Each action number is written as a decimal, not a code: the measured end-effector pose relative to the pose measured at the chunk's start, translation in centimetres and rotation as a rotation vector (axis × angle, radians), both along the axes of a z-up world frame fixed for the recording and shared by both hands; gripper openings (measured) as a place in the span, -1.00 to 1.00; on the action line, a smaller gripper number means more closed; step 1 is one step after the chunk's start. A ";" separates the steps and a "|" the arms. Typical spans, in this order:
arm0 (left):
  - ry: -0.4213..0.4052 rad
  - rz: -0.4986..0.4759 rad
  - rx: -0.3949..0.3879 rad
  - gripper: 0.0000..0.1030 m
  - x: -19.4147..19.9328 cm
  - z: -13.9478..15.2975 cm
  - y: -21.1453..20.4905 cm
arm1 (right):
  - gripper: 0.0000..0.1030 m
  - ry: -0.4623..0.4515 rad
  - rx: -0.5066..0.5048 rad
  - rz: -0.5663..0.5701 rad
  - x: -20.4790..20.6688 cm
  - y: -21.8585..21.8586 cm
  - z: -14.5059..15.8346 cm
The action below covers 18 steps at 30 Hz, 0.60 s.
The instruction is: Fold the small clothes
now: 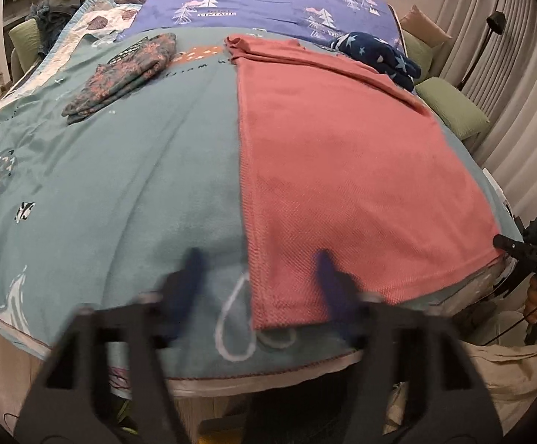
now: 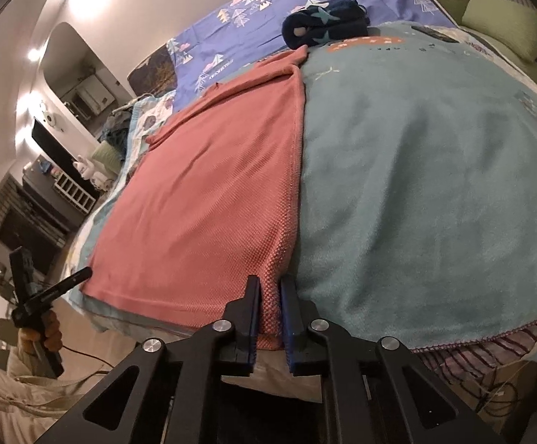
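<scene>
**Q:** Tools first: what is each one doing?

**A:** Right tool (image 2: 269, 309) pinches the near right corner of the pink cloth (image 2: 209, 199) at the bed's near edge. Left tool (image 1: 259, 277) is blurred, its fingers spread wide, hovering over the cloth's near left corner and gripping nothing.

**Q:** Where does the cloth lie?

**A:** Flat on the teal blanket (image 1: 120, 170), stretching away from the near edge, its far end slightly rumpled.

**Q:** How far along is the folding?

**A:** By my judgement, this piece is just starting, with no fold visible yet. Farther left, a patterned garment (image 1: 124, 74) looks already folded. At the far right sits a dark star-print bundle (image 1: 379, 55); whether folded, I cannot tell.
</scene>
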<state>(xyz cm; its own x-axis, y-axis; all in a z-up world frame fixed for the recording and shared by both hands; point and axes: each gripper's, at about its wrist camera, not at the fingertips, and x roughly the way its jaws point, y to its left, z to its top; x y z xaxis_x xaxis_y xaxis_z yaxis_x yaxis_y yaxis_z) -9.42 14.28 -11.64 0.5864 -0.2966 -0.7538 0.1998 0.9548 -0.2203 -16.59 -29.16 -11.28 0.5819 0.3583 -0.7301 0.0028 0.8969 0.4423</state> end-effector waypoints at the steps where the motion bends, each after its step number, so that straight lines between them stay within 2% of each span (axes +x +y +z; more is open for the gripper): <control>1: -0.004 -0.005 0.020 0.38 0.0 -0.2 -0.3 | -0.50 0.004 0.009 0.009 0.1 0.0 -0.1; 2: -0.006 -0.014 0.047 0.37 0.0 -0.4 -0.6 | -0.40 0.007 0.021 0.015 0.3 0.0 -0.3; 4: -0.018 -0.035 0.046 -0.05 -0.2 -0.4 -1.0 | -0.38 0.025 0.005 0.018 0.7 0.3 -0.5; 5: -0.019 -0.053 0.006 -0.91 -0.2 -0.1 -0.8 | -0.40 0.036 -0.012 0.028 0.9 0.6 -0.7; 6: -0.008 -0.048 -0.043 -0.87 0.0 0.3 -0.4 | -0.69 0.041 0.002 0.036 1.1 0.7 -0.7; 7: -0.010 -0.031 -0.091 -0.87 0.1 1.1 0.1 | -0.91 0.046 0.060 0.050 1.2 0.4 -0.7; 8: -0.051 -0.022 -0.131 -0.87 0.0 2.4 0.7 | -0.91 0.035 0.181 0.059 1.3 -0.5 -0.3; 10: -0.110 -0.035 -0.164 -0.86 0.0 4.7 1.2 | -0.92 -0.024 0.271 0.042 1.0 -1.8 1.2; 13: -0.213 -0.052 -0.148 -0.86 0.4 8.5 1.2 | -0.92 -0.091 0.310 0.024 1.5 -3.1 3.6; 18: -0.325 -0.085 -0.103 -0.86 2.0 12.3 0.0 | -0.92 -0.201 0.320 0.040 3.5 -3.5 8.0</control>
<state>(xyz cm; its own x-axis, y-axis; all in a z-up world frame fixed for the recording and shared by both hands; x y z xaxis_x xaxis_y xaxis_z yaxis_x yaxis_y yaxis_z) -7.39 14.28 0.68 0.7610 -0.4194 -0.4950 0.3531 0.9078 -0.2263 -13.05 -32.71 -3.30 0.6831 0.5747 -0.4507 -0.1442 0.7111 0.6882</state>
